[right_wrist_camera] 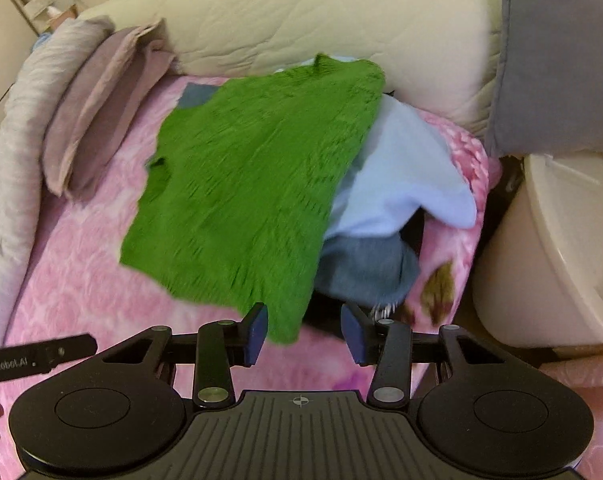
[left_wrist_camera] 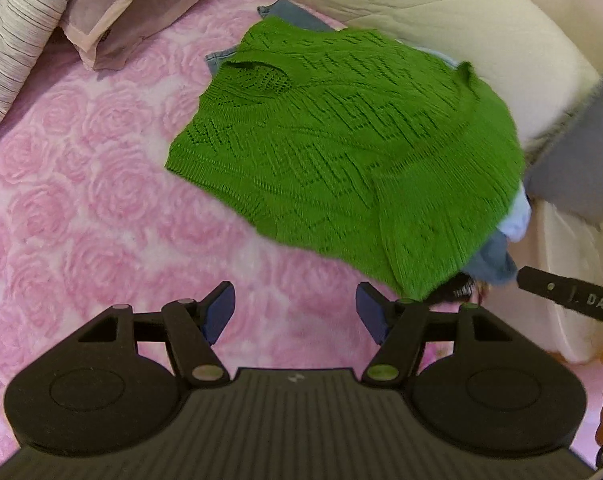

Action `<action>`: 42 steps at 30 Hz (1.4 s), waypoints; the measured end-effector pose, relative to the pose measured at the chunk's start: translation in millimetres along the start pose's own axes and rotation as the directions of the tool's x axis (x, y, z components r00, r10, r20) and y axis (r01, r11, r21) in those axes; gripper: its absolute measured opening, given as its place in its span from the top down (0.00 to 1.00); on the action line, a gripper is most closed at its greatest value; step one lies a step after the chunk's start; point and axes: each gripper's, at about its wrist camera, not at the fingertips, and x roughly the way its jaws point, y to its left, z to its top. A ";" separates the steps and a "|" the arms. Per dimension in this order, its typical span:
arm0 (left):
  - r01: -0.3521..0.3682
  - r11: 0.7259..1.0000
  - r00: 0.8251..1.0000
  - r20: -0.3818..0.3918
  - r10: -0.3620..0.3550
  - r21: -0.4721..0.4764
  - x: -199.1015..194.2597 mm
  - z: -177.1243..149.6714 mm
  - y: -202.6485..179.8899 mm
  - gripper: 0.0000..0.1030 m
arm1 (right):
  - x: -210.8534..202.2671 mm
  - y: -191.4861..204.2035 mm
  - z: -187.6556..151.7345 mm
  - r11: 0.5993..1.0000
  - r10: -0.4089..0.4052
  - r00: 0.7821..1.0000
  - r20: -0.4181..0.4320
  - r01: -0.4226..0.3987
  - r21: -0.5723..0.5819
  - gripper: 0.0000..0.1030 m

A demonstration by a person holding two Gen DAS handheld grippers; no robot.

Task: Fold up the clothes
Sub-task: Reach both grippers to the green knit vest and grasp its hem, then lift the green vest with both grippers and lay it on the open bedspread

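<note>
Hand-held gripper [right_wrist_camera: 304,334] angled steeply down, jaws apart over green sweater [right_wrist_camera: 253,184] hem

Pink rose-textured bedspread [left_wrist_camera: 81,184], cream quilt [right_wrist_camera: 321,20], mauve pillow [left_wrist_camera: 141,4], white tub [right_wrist_camera: 561,260] beside the bed

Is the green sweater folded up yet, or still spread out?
Spread out. The green sweater lies open across the pink bedspread, neckline showing, with no folds yet.

The sweater [left_wrist_camera: 341,152] is bright green with an openwork knit pattern. The bedspread [left_wrist_camera: 81,208] is pink with raised roses. At upper left of the frame lie a mauve pillow [left_wrist_camera: 113,8] and a grey-striped pillow [left_wrist_camera: 17,28].
</note>
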 end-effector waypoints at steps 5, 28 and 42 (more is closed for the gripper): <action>-0.011 0.998 1.000 -0.013 0.011 -0.055 45.0 22.6 14.2 0.39 | 22.6 -10.8 32.6 1.000 0.027 0.999 0.022 -0.027 0.006 0.56; 0.375 0.553 0.917 0.212 -0.337 -0.744 194.9 21.9 119.3 0.71 | 69.4 -33.4 79.8 0.973 0.125 0.987 0.097 -0.142 0.183 0.74; 0.368 0.787 0.923 0.296 -0.245 -0.495 100.0 49.2 100.3 0.90 | 49.2 18.7 98.7 1.000 -0.025 0.998 0.050 0.026 -0.005 0.88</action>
